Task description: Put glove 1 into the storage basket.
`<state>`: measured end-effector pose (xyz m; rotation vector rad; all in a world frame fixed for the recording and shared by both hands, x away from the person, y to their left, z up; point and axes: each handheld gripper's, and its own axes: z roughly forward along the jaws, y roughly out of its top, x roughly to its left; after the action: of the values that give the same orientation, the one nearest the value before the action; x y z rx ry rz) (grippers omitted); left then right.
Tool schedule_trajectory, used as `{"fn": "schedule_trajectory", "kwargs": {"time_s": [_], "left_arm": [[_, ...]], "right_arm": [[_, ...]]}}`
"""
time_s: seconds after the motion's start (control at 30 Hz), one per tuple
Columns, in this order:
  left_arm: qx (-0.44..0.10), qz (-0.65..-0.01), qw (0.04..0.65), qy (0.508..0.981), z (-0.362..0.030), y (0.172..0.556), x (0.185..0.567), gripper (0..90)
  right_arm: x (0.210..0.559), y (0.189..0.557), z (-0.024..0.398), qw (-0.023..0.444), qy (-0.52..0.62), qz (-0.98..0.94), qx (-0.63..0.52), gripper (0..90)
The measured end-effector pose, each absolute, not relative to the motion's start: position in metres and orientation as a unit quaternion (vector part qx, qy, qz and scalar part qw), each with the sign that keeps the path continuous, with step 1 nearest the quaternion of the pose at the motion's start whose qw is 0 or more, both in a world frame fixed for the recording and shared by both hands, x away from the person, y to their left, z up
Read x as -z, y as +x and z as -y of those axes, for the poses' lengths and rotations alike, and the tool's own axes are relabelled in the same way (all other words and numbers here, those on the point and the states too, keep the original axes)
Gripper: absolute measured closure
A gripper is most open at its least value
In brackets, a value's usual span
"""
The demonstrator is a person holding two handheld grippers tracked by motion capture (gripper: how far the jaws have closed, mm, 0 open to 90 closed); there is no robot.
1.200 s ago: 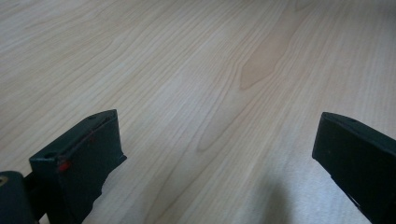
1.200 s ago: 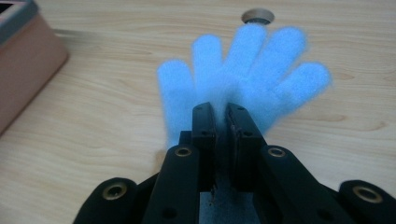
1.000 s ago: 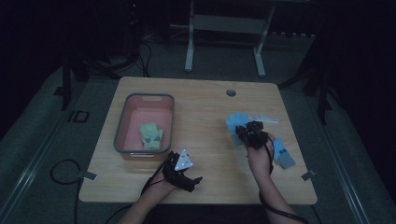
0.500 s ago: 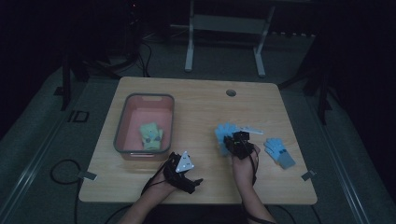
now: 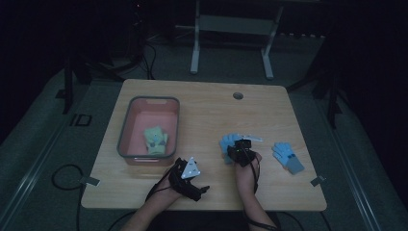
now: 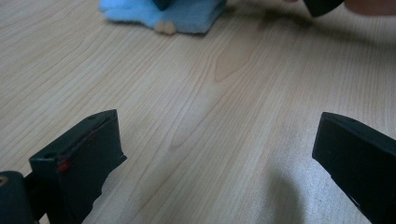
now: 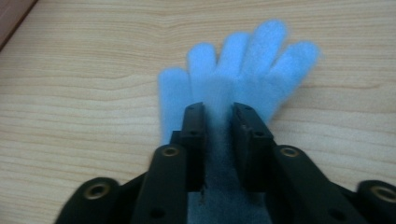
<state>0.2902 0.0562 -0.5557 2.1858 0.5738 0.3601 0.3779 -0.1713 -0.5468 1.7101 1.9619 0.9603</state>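
Right gripper (image 7: 218,116) sitting low over blue glove (image 7: 238,79) on wooden bench (image 5: 207,110), right of centre in high view. Jaws having just been opening, glove's palm fabric lying between them; pads flanking bunched fabric with slight gaps showing, so not clearly pinching. Glove lying flat on bench, five fingers fanning away from jaws in right gripper view. In high view, same glove (image 5: 229,144) peeking out left of and beyond right gripper (image 5: 242,152), right hand (image 5: 246,172) coming in from bottom edge.

Second blue glove (image 5: 287,157) lying alone near right edge of bench, well apart from right gripper. Small white strip (image 5: 252,138) lying just beyond right gripper, too small for telling what.

Left gripper (image 5: 188,176) resting near front edge of bench, grey three-cornered plate on top, just in front of pink bin (image 5: 127,130). Jaws spreading wide in left gripper view (image 6: 215,154), bare wood between them, nothing held. Blue glove's edge (image 6: 187,18) showing at top of that view.

Pink bin standing on left half of bench, pale green item (image 5: 155,139) lying inside near its front wall; looking like another glove, not certain. Round grommet hole (image 5: 237,95) near back edge of bench.
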Motion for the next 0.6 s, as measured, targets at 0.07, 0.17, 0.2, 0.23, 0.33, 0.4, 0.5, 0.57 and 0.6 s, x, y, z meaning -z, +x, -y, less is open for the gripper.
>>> {"fn": "schedule_trajectory", "kwargs": {"time_s": [0.07,0.17,0.2,0.23,0.33,0.4,0.5,0.57,0.6], "left_arm": [[-0.143,-0.228,0.416,0.869,-0.056,0.290,0.556,1.3],[-0.143,-0.227,0.418,0.868,-0.057,0.290,0.556,1.3],[-0.144,-0.227,0.417,0.868,-0.057,0.290,0.556,1.3],[-0.143,-0.226,0.419,0.868,-0.057,0.290,0.556,1.3],[-0.142,-0.227,0.419,0.868,-0.057,0.290,0.555,1.3],[-0.142,-0.228,0.418,0.868,-0.058,0.290,0.555,1.3],[-0.141,-0.227,0.418,0.868,-0.058,0.291,0.555,1.3],[-0.142,-0.228,0.418,0.868,-0.058,0.291,0.555,1.3],[-0.141,-0.229,0.420,0.867,-0.058,0.291,0.555,1.3]], "right_arm": [[0.544,0.378,0.173,0.181,0.606,-0.695,-0.343,68.2],[0.531,0.376,0.178,0.181,0.593,-0.700,-0.354,66.0],[0.521,0.377,0.183,0.184,0.577,-0.711,-0.359,64.5],[0.518,0.378,0.185,0.181,0.571,-0.714,-0.363,64.5],[0.506,0.381,0.198,0.181,0.541,-0.730,-0.377,64.9],[0.500,0.382,0.207,0.183,0.527,-0.740,-0.377,65.0],[0.496,0.382,0.222,0.174,0.503,-0.756,-0.380,65.2],[0.494,0.381,0.237,0.168,0.484,-0.767,-0.386,65.2],[0.493,0.380,0.242,0.170,0.479,-0.770,-0.386,65.3]]}}
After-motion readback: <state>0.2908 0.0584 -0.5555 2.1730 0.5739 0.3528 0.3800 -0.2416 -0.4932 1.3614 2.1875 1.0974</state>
